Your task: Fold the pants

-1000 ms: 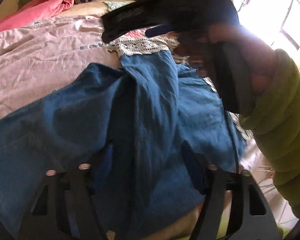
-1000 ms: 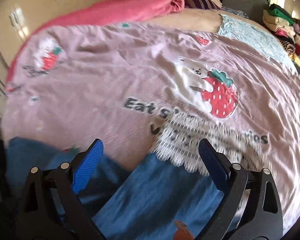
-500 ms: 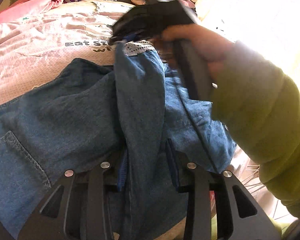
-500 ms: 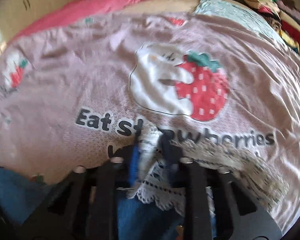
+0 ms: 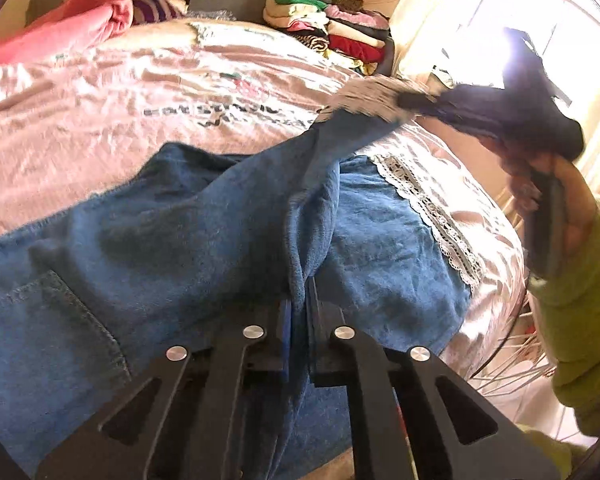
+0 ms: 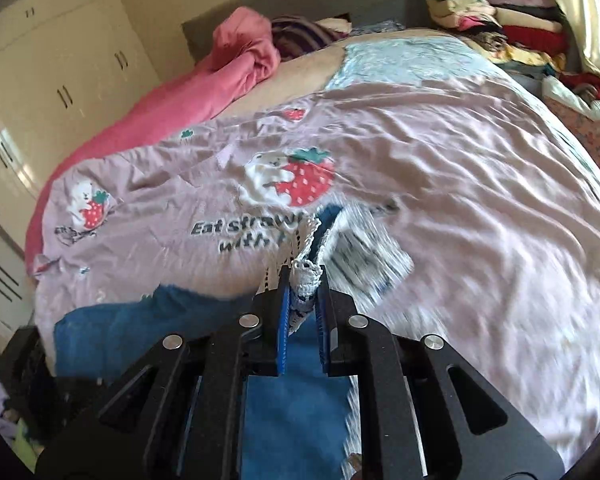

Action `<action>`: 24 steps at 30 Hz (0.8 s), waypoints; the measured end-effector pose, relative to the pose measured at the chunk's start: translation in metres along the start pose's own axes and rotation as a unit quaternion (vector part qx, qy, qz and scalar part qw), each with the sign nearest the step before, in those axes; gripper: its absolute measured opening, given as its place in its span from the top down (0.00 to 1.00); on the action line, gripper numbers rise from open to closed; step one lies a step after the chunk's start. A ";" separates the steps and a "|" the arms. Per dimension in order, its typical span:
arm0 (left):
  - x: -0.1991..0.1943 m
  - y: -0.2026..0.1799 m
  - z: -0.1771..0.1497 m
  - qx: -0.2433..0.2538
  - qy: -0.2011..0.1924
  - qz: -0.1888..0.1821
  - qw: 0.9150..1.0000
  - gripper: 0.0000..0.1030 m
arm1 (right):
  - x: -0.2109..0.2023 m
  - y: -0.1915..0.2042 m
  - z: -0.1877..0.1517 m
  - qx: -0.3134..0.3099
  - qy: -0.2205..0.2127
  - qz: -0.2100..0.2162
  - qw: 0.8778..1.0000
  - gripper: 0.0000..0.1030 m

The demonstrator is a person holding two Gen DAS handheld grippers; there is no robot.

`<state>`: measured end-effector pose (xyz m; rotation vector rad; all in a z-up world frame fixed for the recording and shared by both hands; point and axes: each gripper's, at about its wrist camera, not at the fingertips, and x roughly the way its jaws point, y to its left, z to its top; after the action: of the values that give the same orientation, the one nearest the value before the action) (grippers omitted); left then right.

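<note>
since a second ago both of your grippers have gone from gaping over the cloth to clamped on it, and the upper leg has come up off the bed. your left gripper [image 5: 298,320] is pinched tight on a ridge of denim partway along that leg; your right gripper [image 6: 302,300] is clenched on the lace hem [image 6: 306,276] at the leg's end, and the left view shows it held high toward the window [image 5: 540,20], blurred with motion.

the blue pants [image 5: 140,232] lie along the near edge of the bed, waist and back pocket [image 5: 56,320] off to your left, the other leg flat under the raised one with its own lace trim [image 5: 432,216] showing near the bed's right edge. the lifted leg runs taut from your left gripper up and away to the right one, so its long axis points toward the window; the hem end is the free one, and your right hand is the one placed to carry it.

underneath is a pink strawberry-print bedspread [image 6: 460,184], wrinkled and soft, so the cloth will probably drag rather than slide. a rumpled pink blanket [image 6: 228,68] sits near the headboard, stacked folded clothes [image 5: 332,28] in the far corner, and cream wardrobes [image 6: 60,80] along the wall.
</note>
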<state>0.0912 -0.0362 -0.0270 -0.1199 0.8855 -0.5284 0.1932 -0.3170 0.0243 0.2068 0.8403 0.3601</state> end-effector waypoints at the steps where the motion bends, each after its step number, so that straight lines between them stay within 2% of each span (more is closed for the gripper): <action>1: -0.002 -0.001 0.001 0.007 -0.003 0.006 1.000 0.96 | -0.010 -0.005 -0.009 0.006 -0.001 0.001 1.000 0.94; 6: -0.020 -0.008 0.003 0.050 -0.015 0.039 0.998 0.96 | -0.044 -0.024 -0.046 0.031 0.011 0.003 0.999 0.94; 10: -0.034 -0.022 -0.005 0.084 -0.014 0.040 0.996 0.96 | -0.060 -0.030 -0.077 0.044 0.034 0.003 0.998 0.94; 14: -0.035 -0.033 -0.015 0.110 0.005 0.048 0.993 0.96 | -0.066 -0.034 -0.101 0.055 0.047 0.005 0.997 0.94; 19: -0.021 -0.038 -0.025 0.123 0.045 0.057 0.990 0.96 | -0.057 -0.047 -0.119 0.075 0.068 0.003 0.995 0.94; 24: -0.011 -0.041 -0.034 0.130 0.064 0.070 0.987 0.96 | -0.058 -0.055 -0.131 0.086 0.073 0.005 0.994 0.94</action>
<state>0.0432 -0.0619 -0.0282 0.2138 0.9343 -0.5200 0.0717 -0.3855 -0.0389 0.3477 1.0153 0.3144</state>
